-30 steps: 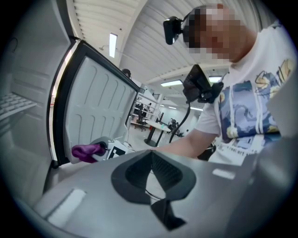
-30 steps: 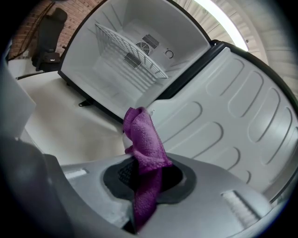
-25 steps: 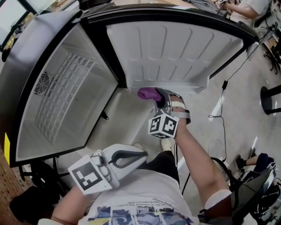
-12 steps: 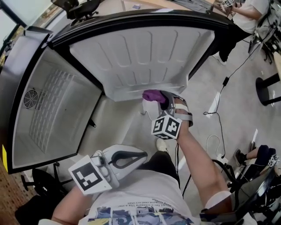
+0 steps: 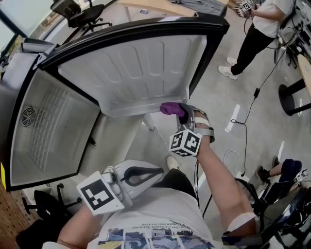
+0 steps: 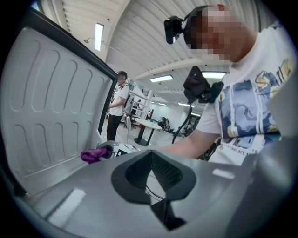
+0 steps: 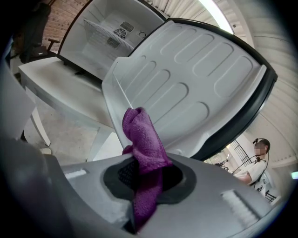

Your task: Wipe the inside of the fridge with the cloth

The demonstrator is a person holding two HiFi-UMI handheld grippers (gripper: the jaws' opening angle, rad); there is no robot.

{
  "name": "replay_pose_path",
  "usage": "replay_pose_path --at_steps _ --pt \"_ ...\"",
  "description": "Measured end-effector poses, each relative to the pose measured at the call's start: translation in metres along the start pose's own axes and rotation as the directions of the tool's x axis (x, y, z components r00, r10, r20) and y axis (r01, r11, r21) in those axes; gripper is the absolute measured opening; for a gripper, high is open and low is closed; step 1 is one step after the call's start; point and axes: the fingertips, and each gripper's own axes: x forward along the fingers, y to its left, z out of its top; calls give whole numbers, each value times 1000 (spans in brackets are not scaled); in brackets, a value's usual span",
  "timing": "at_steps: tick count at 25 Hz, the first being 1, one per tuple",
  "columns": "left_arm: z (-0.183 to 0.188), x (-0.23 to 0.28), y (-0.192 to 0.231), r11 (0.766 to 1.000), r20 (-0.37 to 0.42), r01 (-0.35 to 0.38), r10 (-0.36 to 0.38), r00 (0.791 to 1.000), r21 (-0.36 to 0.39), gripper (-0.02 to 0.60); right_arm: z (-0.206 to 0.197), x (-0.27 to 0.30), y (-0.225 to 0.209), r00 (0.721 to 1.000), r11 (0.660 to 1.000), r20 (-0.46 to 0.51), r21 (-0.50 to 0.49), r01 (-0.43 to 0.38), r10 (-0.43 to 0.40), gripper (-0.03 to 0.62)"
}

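The fridge stands open, its white cabinet (image 5: 48, 126) with a wire shelf at the left and its ribbed door (image 5: 141, 68) across the top of the head view. My right gripper (image 5: 182, 111) is shut on a purple cloth (image 5: 170, 108), which touches the door's lower edge. In the right gripper view the cloth (image 7: 142, 139) sticks up from the jaws of the right gripper (image 7: 144, 172) against the door's inner panel (image 7: 186, 88). My left gripper (image 5: 156, 170) is held low near my body, shut and empty. From the left gripper (image 6: 151, 158) the cloth (image 6: 95, 154) shows at the far left.
The fridge sits on a white table (image 5: 116, 136). A person (image 5: 265, 29) stands at the upper right. Cables (image 5: 243, 121) trail over the floor on the right, near a dark stool base (image 5: 294, 97). An office chair (image 5: 77, 12) stands behind the fridge.
The door has swung left toward the cabinet, with the cloth and my right gripper staying at its lower edge. My left gripper has stayed put.
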Motion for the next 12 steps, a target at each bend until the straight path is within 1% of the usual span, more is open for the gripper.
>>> replay_pose_path --at_steps 4,7,10,12 --pt "7 16 1 1000 6 -8 8 1000 -2 5 -13 -6 -5 1000 1000 13 -3 -21 21 54" --pt "14 27 0 1000 19 -22 22 1000 -11 6 -17 -15 -6 998 998 36 -8 -55 55 54" --pt "22 38 3 998 51 -55 57 997 -37 5 -27 -25 -9 994 995 51 -2 -100 100 54" --pt "29 45 6 994 73 -94 97 993 -52 6 -37 -31 -18 991 992 63 23 -124 122 54"
